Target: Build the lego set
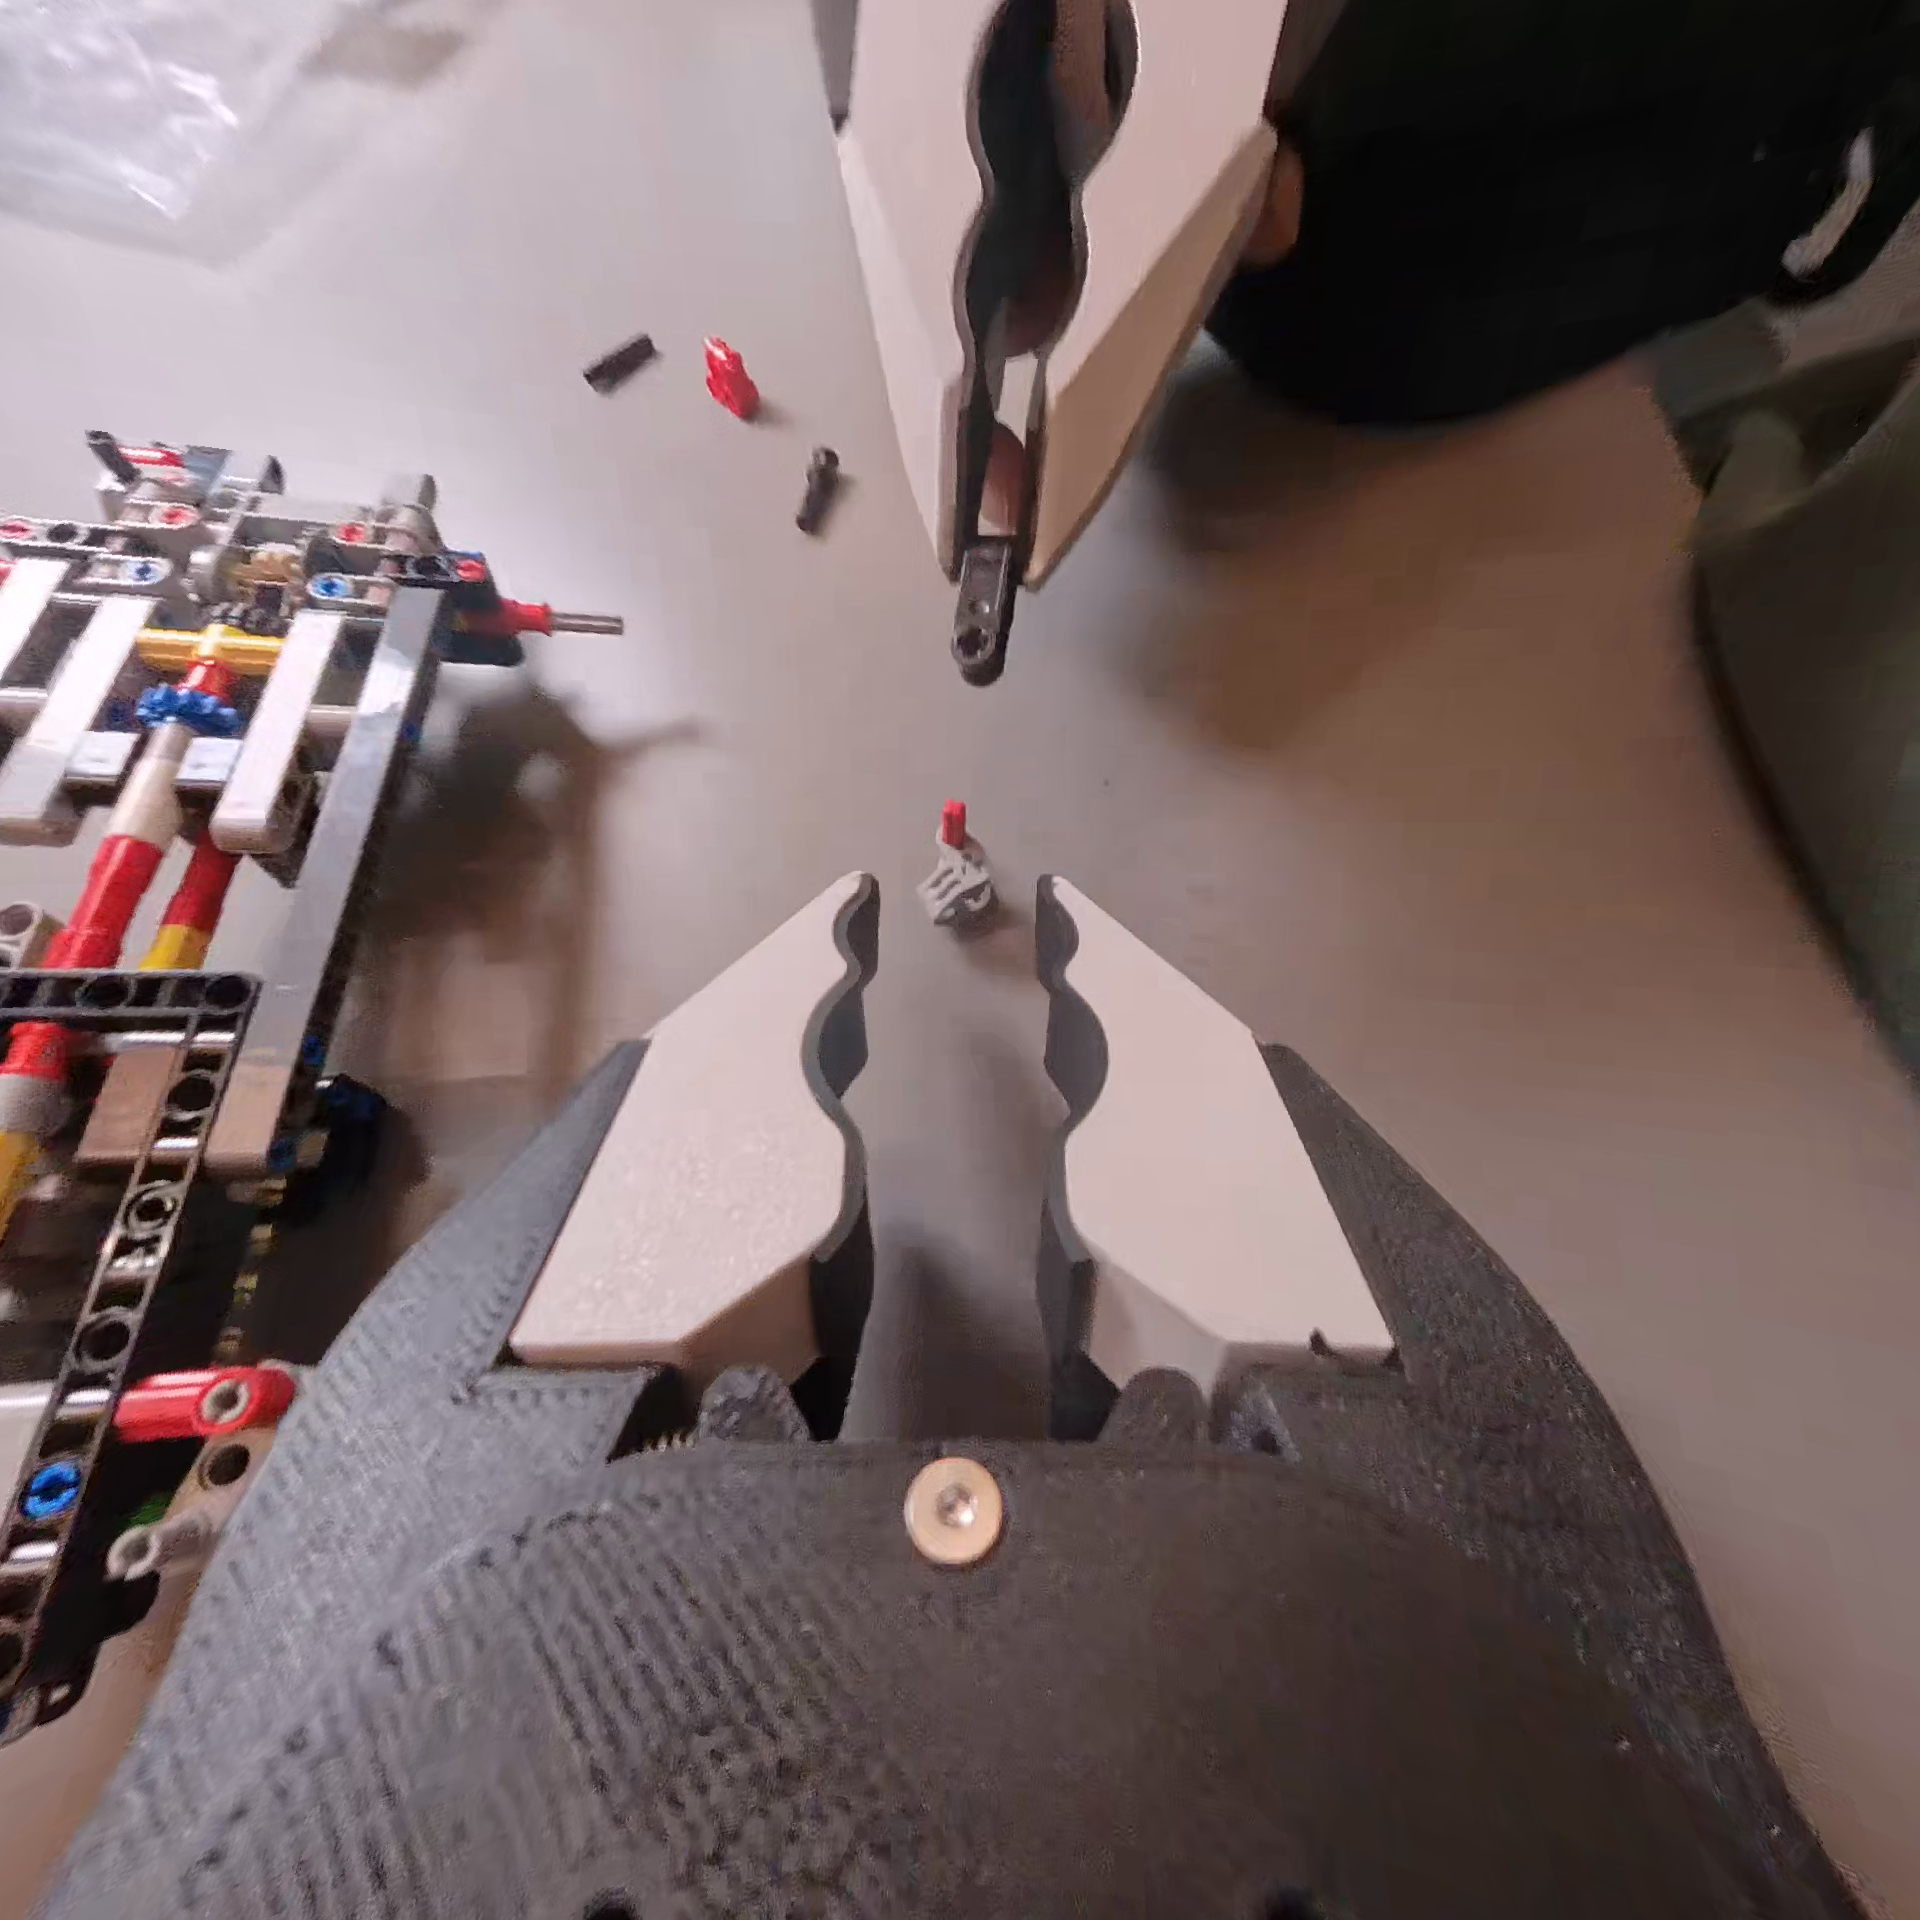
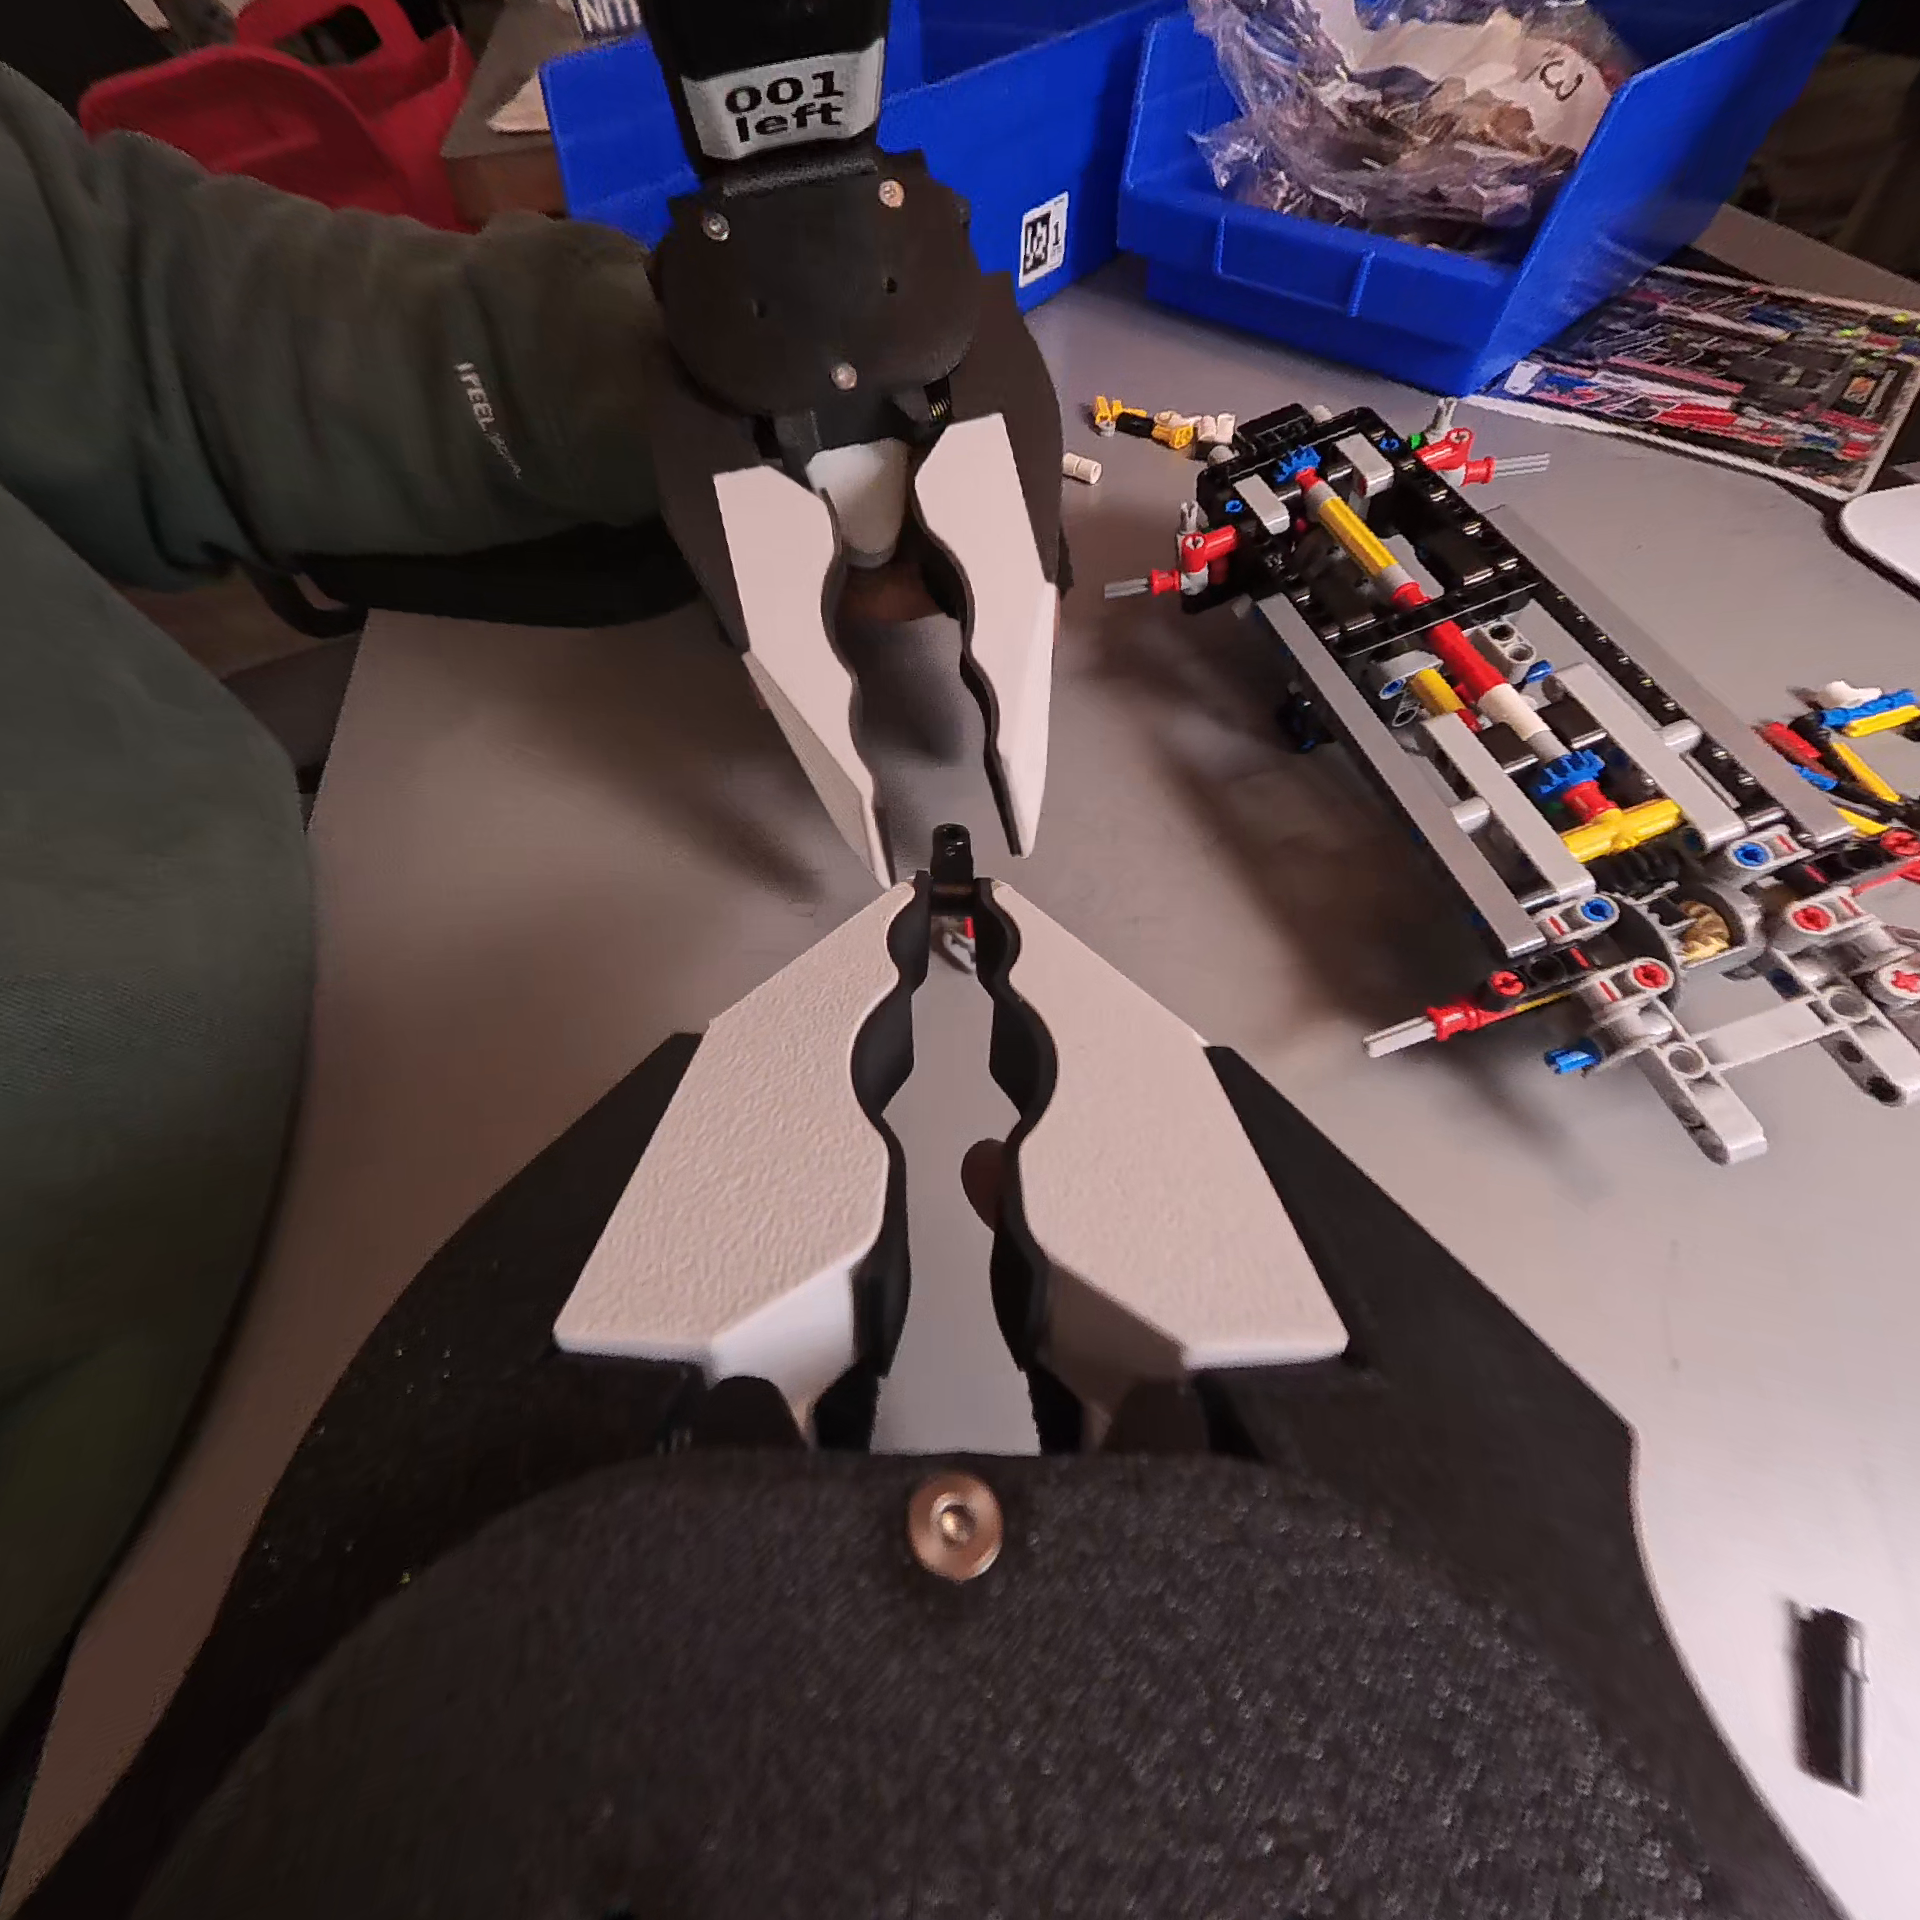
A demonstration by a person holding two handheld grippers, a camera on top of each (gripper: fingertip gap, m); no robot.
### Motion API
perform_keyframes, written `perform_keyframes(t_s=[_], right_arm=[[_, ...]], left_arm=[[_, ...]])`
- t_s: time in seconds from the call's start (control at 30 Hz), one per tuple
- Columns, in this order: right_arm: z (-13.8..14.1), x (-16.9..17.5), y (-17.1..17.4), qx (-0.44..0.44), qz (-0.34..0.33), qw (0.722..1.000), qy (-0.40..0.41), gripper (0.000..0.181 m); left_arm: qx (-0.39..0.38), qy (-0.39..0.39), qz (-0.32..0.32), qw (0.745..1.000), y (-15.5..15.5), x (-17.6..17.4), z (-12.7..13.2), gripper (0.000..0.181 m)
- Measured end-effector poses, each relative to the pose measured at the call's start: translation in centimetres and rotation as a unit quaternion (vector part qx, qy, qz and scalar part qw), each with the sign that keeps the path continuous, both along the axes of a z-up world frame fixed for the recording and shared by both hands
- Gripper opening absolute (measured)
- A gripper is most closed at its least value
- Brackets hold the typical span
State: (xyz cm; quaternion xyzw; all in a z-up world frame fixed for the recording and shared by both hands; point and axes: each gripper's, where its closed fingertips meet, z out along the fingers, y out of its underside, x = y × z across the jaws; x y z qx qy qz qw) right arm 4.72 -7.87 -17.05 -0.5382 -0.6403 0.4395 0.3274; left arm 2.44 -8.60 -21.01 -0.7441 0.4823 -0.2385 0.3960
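Observation:
My left gripper (image 1: 956,891) is open and low over the grey table. A small grey piece with a red pin (image 1: 961,883) lies on the table between its fingertips. My right gripper (image 2: 951,891) faces it and is shut on a small black connector (image 2: 951,852), which sticks out past the tips. In the left wrist view the right gripper (image 1: 992,571) comes from the top with the black connector (image 1: 980,618) hanging above the grey piece. The half-built chassis (image 1: 208,675) stands to the left; it also shows in the right wrist view (image 2: 1507,727).
A red piece (image 1: 730,379) and two black pins (image 1: 818,488) lie loose beyond the grippers. Blue bins (image 2: 1351,270), an instruction booklet (image 2: 1745,374), small loose parts (image 2: 1164,426) and a small sub-assembly (image 2: 1860,738) are near the chassis. A black piece (image 2: 1829,1704) lies near right. Left tips to right tips: about 5 centimetres. About 25 centimetres separates my left fingertips from the small sub-assembly (image 2: 1860,738).

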Motion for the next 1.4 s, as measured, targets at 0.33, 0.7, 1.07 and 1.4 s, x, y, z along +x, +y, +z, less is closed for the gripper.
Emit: perform_keyframes(t_s=[0.33, 0.7, 1.07, 1.4], right_arm=[[-0.6, 0.7, 1.0, -0.012, -0.014, 1.000, -0.011, 0.005], [-1.2, 0.9, 1.1, -0.009, -0.010, 1.000, -0.016, 0.005], [0.8, 0.2, 0.8, -0.048, -0.032, 0.998, 0.028, 0.004], [0.2, 0.3, 0.4, -0.062, -0.024, 0.998, 0.000, 0.004]], left_arm=[[-0.003, 0.059, -0.084, 0.995, -0.1, 0.9, -2.0, 0.011], [-0.005, -0.017, -0.060, 0.998, 0.3, 1.2, -0.2, 0.008], [-0.063, -0.173, -0.058, 0.981, -0.1, 1.6, 4.2, 0.007], [-0.066, -0.148, -0.059, 0.985, -0.2, 1.7, 3.2, 0.007]])
